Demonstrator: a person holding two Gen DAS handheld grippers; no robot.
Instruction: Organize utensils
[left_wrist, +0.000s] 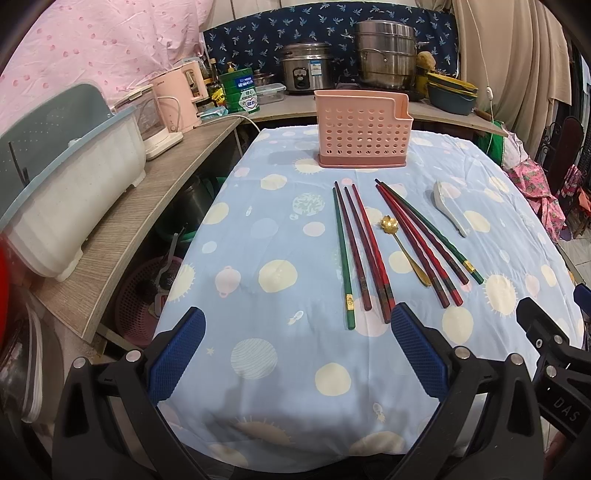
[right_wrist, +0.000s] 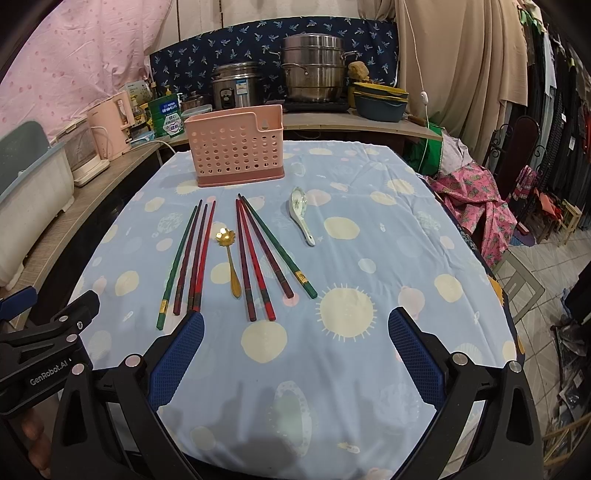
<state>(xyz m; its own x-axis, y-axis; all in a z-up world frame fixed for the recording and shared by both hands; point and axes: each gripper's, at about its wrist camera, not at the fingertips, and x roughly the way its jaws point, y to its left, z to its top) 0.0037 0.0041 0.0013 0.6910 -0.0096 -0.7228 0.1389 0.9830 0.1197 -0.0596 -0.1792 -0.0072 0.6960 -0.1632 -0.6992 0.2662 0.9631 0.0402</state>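
Note:
A pink perforated utensil holder (left_wrist: 364, 129) (right_wrist: 236, 146) stands upright at the far side of the table. In front of it lie two groups of red and green chopsticks, the left group (left_wrist: 360, 251) (right_wrist: 188, 258) and the right group (left_wrist: 424, 240) (right_wrist: 266, 254). A gold flower-shaped spoon (left_wrist: 402, 251) (right_wrist: 229, 258) lies between them. A white ceramic spoon (left_wrist: 448, 206) (right_wrist: 303, 214) lies to the right. My left gripper (left_wrist: 297, 325) and my right gripper (right_wrist: 295, 325) are both open and empty, above the near part of the table, short of the chopstick ends.
The table carries a blue cloth (left_wrist: 277, 229) with pale circles. A wooden counter (left_wrist: 122, 229) on the left holds a white dish rack (left_wrist: 74, 192) and a pink kettle (left_wrist: 181, 99). Steel pots (right_wrist: 314, 70) stand behind. Clothes and chairs (right_wrist: 476, 192) lie to the right.

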